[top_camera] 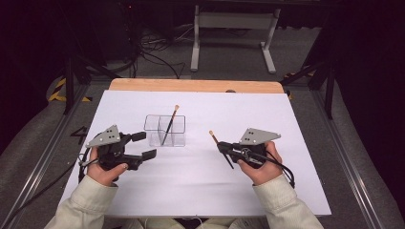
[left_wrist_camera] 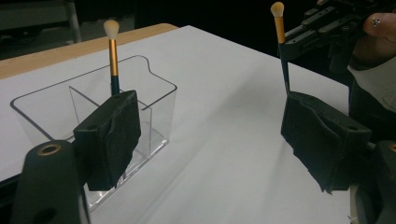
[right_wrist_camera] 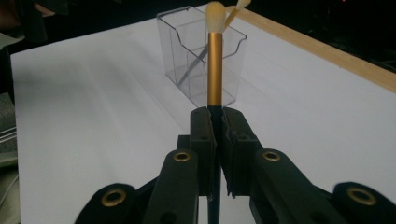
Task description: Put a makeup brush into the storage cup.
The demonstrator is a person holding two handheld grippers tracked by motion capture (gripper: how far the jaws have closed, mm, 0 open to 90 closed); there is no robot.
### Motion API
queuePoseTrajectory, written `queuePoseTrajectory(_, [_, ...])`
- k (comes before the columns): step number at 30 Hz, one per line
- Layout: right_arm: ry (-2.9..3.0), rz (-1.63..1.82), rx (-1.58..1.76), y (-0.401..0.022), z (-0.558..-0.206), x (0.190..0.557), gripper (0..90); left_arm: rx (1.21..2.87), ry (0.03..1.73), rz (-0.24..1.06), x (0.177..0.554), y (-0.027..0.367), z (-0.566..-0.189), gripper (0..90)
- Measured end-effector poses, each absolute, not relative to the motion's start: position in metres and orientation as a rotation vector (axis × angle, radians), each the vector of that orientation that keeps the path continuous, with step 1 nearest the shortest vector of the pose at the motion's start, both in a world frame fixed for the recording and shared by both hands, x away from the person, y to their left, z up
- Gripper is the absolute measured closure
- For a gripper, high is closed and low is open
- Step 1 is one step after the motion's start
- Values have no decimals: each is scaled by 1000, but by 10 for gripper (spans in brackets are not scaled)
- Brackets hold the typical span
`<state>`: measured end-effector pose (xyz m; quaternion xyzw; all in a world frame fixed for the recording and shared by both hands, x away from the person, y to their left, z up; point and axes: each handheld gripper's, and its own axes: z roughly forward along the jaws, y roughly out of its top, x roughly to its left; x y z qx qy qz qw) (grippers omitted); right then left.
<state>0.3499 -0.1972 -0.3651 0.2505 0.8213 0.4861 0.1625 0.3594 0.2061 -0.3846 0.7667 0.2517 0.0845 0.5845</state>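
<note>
On the white table (top_camera: 200, 186), the right gripper (top_camera: 223, 148) clamps a brush (right_wrist_camera: 215, 70); the left gripper (top_camera: 145, 145) gapes, seemingly empty.

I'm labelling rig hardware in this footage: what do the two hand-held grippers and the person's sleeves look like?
Both the left gripper and the right gripper are black, each topped by a grey three-cornered plate and trailing a black cable. The jaws carry black, wrinkled pads, and the linkage arms have brass-coloured rivets. The person wears cream long sleeves.
</note>
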Motion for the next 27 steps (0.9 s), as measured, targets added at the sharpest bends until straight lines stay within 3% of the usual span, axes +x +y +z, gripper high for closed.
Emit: queuePoseTrajectory(27, [2254,1678,534,-180,-381,346,843,1736,460,133,357,173,-375,208])
